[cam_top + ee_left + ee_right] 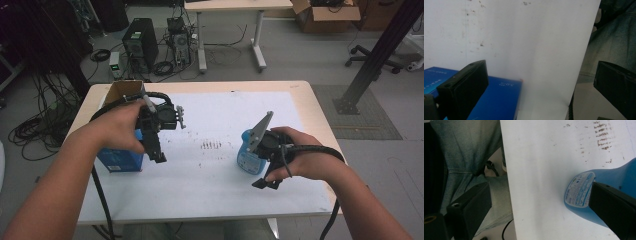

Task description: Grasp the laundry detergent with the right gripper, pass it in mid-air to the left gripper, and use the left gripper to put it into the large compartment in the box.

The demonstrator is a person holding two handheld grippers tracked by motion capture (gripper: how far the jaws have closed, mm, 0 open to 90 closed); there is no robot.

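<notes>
A blue box [120,159] stands near the table's left edge. My left gripper [155,152] is held just right of and above it, jaws pointing down toward the near side. In the left gripper view the left gripper [540,67] is open, its jaws wide apart over the white sheet, with the blue box [499,100] beneath the left jaw. A blue bottle [246,159] lies on the sheet at the right. My right gripper [255,172] hovers beside it. The right gripper [541,187] is open; the bottle [579,195] lies partly behind its right jaw, not between the jaws.
A white sheet [225,120] with dark smudges [211,145] covers the wooden table. An open cardboard box [122,92] stands at the back left corner. A cable trails from each gripper. The person's jeans [466,152] lie past the near edge.
</notes>
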